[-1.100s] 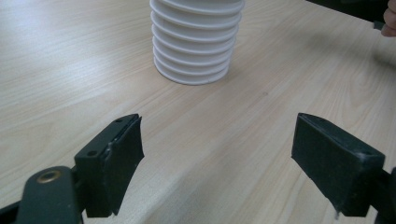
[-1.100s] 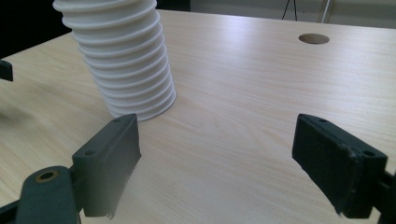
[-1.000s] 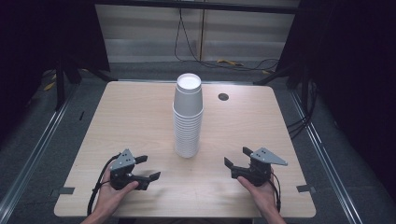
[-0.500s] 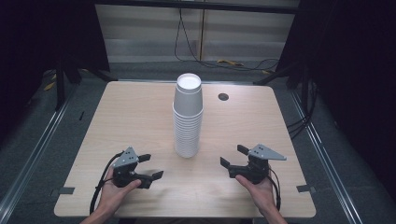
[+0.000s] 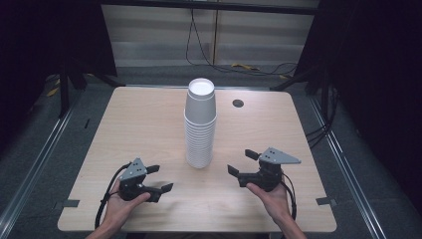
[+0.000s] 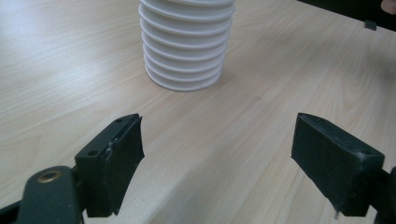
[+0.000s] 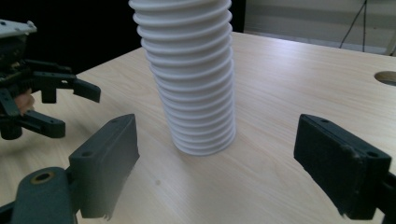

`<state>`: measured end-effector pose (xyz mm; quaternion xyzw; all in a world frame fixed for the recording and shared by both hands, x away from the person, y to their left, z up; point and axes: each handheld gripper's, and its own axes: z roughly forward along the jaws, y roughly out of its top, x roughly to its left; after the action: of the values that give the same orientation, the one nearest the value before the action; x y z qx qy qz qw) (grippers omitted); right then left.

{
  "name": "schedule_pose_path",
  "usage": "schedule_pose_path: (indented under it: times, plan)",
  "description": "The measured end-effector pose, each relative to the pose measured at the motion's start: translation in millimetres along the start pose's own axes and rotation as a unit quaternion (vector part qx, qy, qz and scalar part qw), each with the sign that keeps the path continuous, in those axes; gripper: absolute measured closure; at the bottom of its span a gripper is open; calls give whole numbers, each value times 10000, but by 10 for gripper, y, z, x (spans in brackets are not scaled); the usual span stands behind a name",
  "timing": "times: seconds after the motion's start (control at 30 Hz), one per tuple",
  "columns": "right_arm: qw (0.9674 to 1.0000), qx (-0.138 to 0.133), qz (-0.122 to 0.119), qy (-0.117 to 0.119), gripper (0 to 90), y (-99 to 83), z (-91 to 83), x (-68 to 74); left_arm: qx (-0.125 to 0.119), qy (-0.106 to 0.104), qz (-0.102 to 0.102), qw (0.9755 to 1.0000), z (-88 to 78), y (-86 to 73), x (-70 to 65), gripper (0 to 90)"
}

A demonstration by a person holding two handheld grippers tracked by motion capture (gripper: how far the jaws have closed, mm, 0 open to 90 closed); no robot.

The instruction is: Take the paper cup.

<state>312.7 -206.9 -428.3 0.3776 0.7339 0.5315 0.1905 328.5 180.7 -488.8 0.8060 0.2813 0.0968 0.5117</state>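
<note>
A tall stack of white paper cups (image 5: 200,124) stands upside down in the middle of the wooden table (image 5: 139,124). My left gripper (image 5: 160,178) is held low near the front edge, left of the stack, open and empty. At the stack's right, my right gripper (image 5: 240,162) is open too, its jaws pointing at the cups. In the left gripper view the stack's base (image 6: 187,46) stands ahead of the wide-open gripper (image 6: 219,154). The right gripper view has the stack (image 7: 191,79) between and beyond its open gripper (image 7: 217,168), and the left gripper (image 7: 74,111) farther off.
A round cable hole (image 5: 238,103) sits in the table behind the stack to the right, also in the right gripper view (image 7: 387,77). Dark floor and cables (image 5: 199,45) surround the table. Metal rails (image 5: 30,169) run along both sides.
Both grippers have edged slightly inward toward the cup stack, the right one moving left and a little forward. The stack has not moved.
</note>
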Motion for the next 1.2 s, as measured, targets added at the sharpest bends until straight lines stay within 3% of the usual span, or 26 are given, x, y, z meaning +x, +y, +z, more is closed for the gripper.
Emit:
schedule_pose_path:
  times: [0.13,0.37,0.43,0.53,0.8,1.2]
  plan:
    - [9999,-12,-164,14,148,157,35,50,-4,-47,13,10000,-9,-5,-5,164]
    - [9996,-135,-182,166,139,374,79,41,56,-84,73,9999,14,-6,-34,162]
    - [9994,-142,-231,204,136,425,90,42,63,-197,-108,9997,25,-14,-20,162]
    - [9992,-157,-260,259,139,494,104,36,150,-124,42,9998,30,-14,-28,162]
    - [9987,-267,-297,321,138,664,163,54,172,-79,46,9998,14,-11,15,162]
    - [9964,-346,-486,601,153,1095,227,132,224,-177,12,9996,27,-14,16,165]
